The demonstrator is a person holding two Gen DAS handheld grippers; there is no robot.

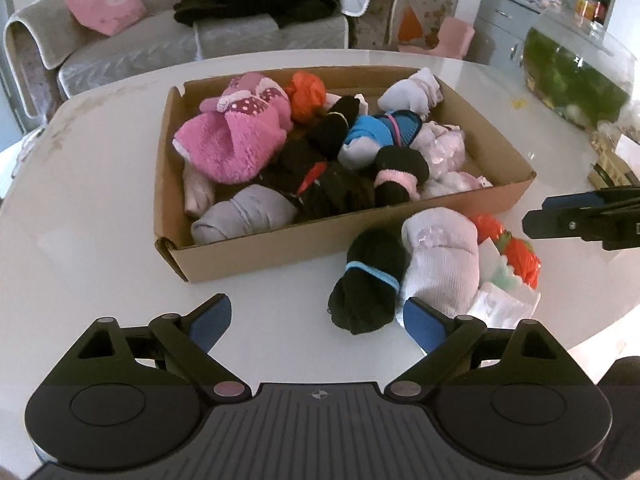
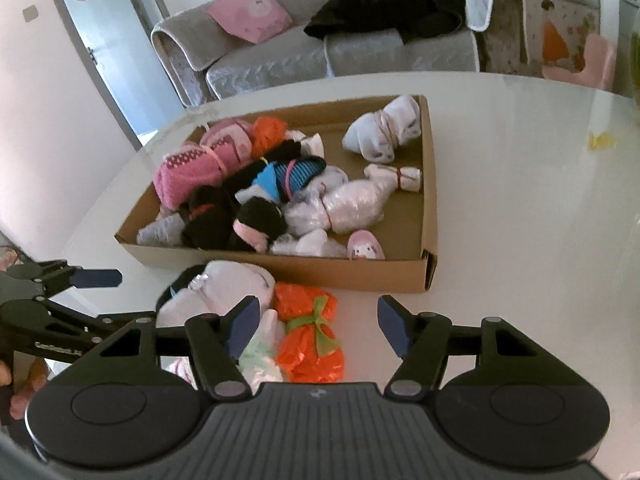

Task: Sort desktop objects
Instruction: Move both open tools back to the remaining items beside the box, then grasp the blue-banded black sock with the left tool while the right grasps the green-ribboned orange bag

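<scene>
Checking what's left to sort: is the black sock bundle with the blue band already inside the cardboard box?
No, the black sock bundle lies on the table outside the cardboard box.

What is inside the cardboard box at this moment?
The cardboard box holds rolled sock bundles: a fluffy pink bundle, an orange one, black ones, a blue one and several white ones. Anything beneath the pile is covered.
</scene>
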